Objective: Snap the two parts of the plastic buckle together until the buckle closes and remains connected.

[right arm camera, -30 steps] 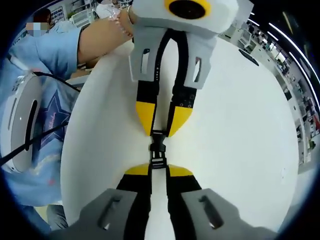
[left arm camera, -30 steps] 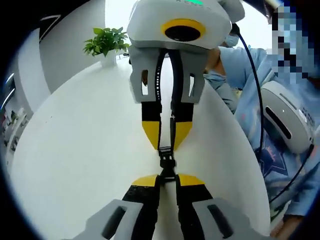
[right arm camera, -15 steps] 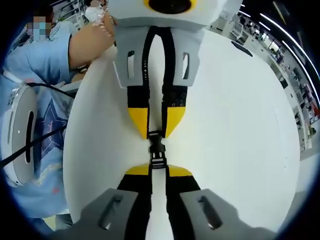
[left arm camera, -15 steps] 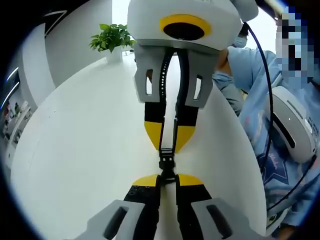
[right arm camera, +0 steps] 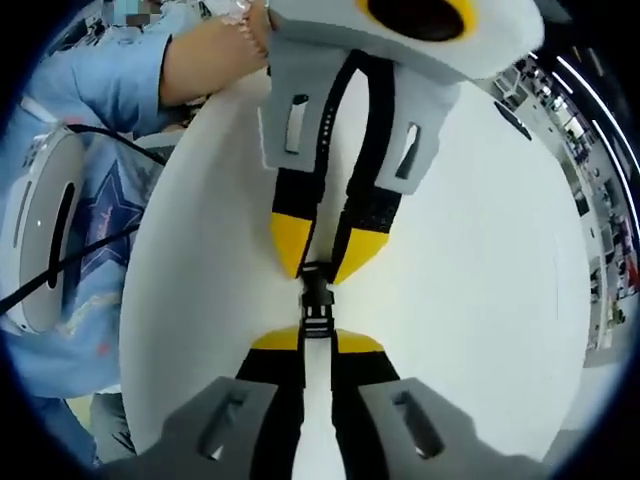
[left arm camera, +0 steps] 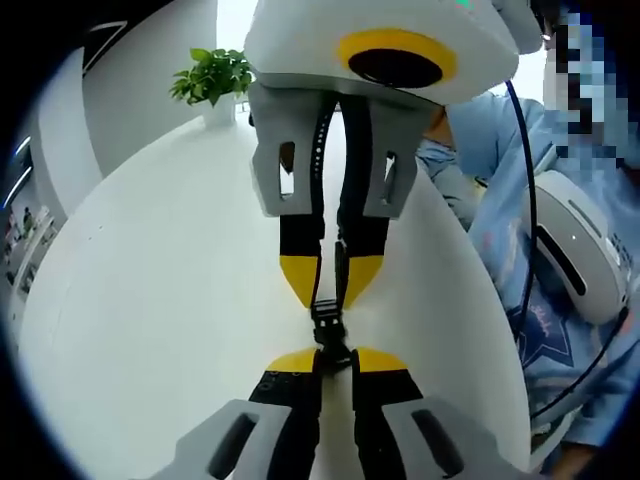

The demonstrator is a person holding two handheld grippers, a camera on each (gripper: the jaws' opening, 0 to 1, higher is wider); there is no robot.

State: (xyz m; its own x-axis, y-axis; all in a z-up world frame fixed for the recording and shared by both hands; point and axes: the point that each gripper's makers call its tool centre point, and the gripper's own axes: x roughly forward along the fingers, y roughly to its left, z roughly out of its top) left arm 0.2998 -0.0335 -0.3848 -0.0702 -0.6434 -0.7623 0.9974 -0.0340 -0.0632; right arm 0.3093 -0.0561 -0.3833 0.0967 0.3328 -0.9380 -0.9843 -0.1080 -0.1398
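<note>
Left tongs (left arm camera: 333, 358): closed tight on the near end of the small black plastic buckle (left arm camera: 328, 328).
Right tongs (right arm camera: 304, 342): closed tight on the buckle's (right arm camera: 315, 302) other end.
Buckle: held in the air between the two pairs of yellow-tipped tongs, above the round white surface (left arm camera: 150, 300); I could not tell if its two parts had clicked shut.
Left gripper view: showed a green potted plant (left arm camera: 210, 80) at the far edge, and the right tongs (left arm camera: 331, 288) facing in.
Right gripper view: showed a bare arm (right arm camera: 205, 60) behind the left tongs (right arm camera: 320, 264).
</note>
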